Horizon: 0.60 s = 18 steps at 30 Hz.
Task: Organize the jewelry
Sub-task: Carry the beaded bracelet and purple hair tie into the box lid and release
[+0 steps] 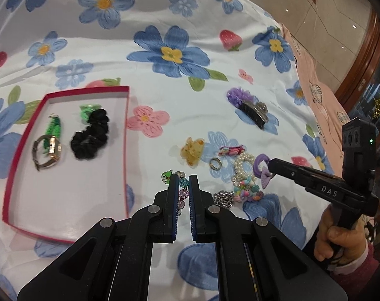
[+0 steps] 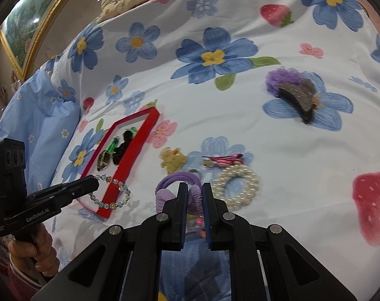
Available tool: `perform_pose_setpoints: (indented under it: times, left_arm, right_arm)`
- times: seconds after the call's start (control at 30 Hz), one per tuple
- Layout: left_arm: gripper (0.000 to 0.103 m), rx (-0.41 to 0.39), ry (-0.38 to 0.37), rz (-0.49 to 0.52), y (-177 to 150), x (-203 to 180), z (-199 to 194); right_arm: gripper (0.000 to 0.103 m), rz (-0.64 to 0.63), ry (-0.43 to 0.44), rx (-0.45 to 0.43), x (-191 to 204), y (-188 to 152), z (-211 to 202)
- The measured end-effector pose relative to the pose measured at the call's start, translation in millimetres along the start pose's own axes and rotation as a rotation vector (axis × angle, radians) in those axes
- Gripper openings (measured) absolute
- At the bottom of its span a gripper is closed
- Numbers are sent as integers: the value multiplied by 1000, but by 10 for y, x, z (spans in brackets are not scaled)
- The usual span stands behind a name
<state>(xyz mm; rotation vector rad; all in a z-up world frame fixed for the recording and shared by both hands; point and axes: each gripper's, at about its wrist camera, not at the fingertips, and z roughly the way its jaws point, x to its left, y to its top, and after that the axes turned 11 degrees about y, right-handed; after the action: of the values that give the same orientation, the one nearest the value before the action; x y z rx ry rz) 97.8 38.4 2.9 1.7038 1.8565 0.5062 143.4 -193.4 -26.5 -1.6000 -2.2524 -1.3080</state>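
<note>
The red tray (image 1: 64, 150) on the flowered bedsheet (image 1: 164, 12) holds a black scrunchie (image 1: 92, 135), a green beaded piece (image 1: 53, 126) and a wristwatch (image 1: 48, 151). The left gripper (image 1: 183, 179) is clamped on a bead bracelet (image 2: 112, 192), which the right wrist view shows dangling at the tray's near corner. The right gripper (image 2: 195, 188) pinches a purple hair tie (image 2: 176, 176) beside the pearl bracelet (image 2: 236, 186); only the left view shows a ring (image 1: 215, 163).
</note>
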Motion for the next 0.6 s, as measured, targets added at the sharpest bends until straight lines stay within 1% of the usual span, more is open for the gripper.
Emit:
perform_pose_setpoints:
  times: [0.27, 0.6]
  left_arm:
    - [6, -28, 30, -63, 20, 340, -145]
    - [6, -45, 74, -150, 1, 771, -223]
  right_arm:
    - [11, -43, 46, 32, 284, 40, 225]
    - [11, -77, 107, 76, 590, 88, 565]
